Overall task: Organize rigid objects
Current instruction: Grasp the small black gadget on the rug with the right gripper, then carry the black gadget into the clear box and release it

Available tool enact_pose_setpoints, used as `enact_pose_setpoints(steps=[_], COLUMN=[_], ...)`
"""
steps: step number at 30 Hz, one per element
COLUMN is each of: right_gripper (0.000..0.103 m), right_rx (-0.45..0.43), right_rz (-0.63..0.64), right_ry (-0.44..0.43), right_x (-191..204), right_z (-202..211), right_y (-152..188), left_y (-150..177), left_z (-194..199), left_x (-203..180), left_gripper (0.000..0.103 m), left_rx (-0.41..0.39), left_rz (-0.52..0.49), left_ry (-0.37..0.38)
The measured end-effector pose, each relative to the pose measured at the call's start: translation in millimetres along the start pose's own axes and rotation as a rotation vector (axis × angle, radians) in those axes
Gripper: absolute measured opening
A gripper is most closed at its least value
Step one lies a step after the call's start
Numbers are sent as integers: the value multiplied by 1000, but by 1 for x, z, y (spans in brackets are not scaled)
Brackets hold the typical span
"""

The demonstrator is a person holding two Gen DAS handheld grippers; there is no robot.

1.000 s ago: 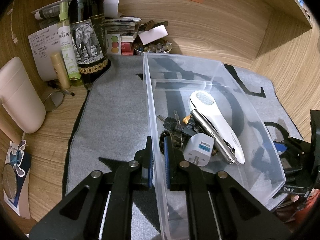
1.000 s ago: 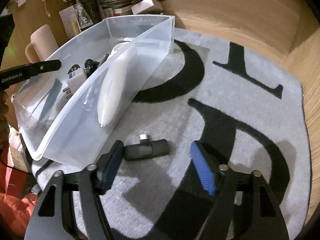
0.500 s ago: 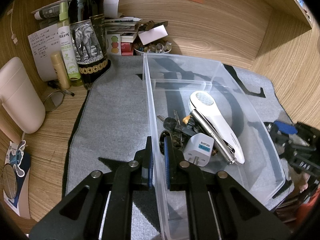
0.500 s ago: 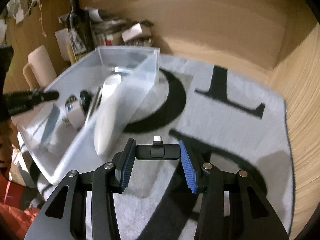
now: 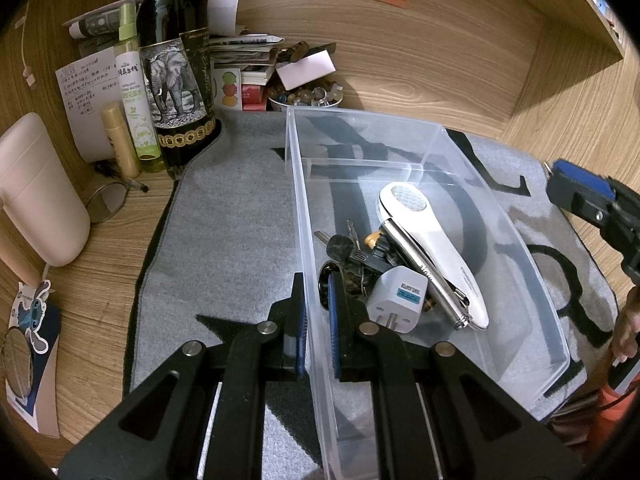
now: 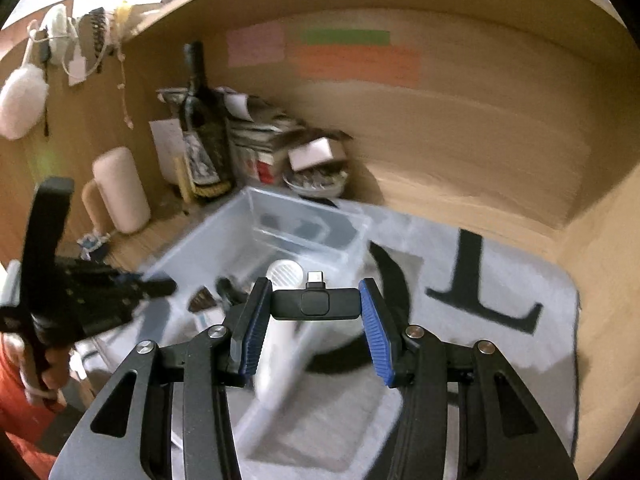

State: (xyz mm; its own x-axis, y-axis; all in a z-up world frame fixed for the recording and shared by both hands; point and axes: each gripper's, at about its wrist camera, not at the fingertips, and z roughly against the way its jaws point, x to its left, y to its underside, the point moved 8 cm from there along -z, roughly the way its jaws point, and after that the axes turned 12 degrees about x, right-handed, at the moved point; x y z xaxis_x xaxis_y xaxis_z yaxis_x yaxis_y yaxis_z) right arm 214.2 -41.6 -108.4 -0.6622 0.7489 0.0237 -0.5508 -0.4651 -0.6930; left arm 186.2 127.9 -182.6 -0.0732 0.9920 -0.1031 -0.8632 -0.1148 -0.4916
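A clear plastic bin [image 5: 400, 132] stands on a grey mat. It holds a white handheld device [image 5: 432, 240], a white plug adapter [image 5: 396, 300], keys and a metal tool. My left gripper [image 5: 318, 320] is shut on the bin's left wall. My right gripper [image 6: 316, 308] is shut on a small black USB-C dongle [image 6: 316, 303] and holds it in the air above the bin [image 6: 280, 216], which looks blurred. The right gripper also shows at the right edge of the left wrist view [image 5: 588, 196].
A dark wine bottle [image 5: 176, 64], a green spray bottle [image 5: 134, 92], a beige container [image 5: 38, 192], stacked papers and a bowl of beads [image 5: 306, 96] crowd the back left. Wooden walls close the back and right. The grey mat [image 5: 224, 216] with black letters covers the desk.
My right gripper closed on the black dongle, lifted it off the mat and moved it up toward the bin. The left gripper stayed on the bin wall.
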Motion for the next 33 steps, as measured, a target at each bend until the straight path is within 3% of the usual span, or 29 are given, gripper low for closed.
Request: enact_pose_setpoints(steps=[10,26,33], right_gripper=[41,41,42], right_rx=[31,305,329], right_rz=[83,155,154], right_ry=[-26,-52,-52], right_x=[33,49,48], right_z=[-23,-89,-91], right_y=[-19,-1,1], left_y=[0,0,0], left_z=[0,-1,-1], left_x=[-1,-2,-7], left_gripper=[8,8,8], left_rx=[0,-1,-1], left_rz=[-1,-2,2], left_ry=[1,2,8])
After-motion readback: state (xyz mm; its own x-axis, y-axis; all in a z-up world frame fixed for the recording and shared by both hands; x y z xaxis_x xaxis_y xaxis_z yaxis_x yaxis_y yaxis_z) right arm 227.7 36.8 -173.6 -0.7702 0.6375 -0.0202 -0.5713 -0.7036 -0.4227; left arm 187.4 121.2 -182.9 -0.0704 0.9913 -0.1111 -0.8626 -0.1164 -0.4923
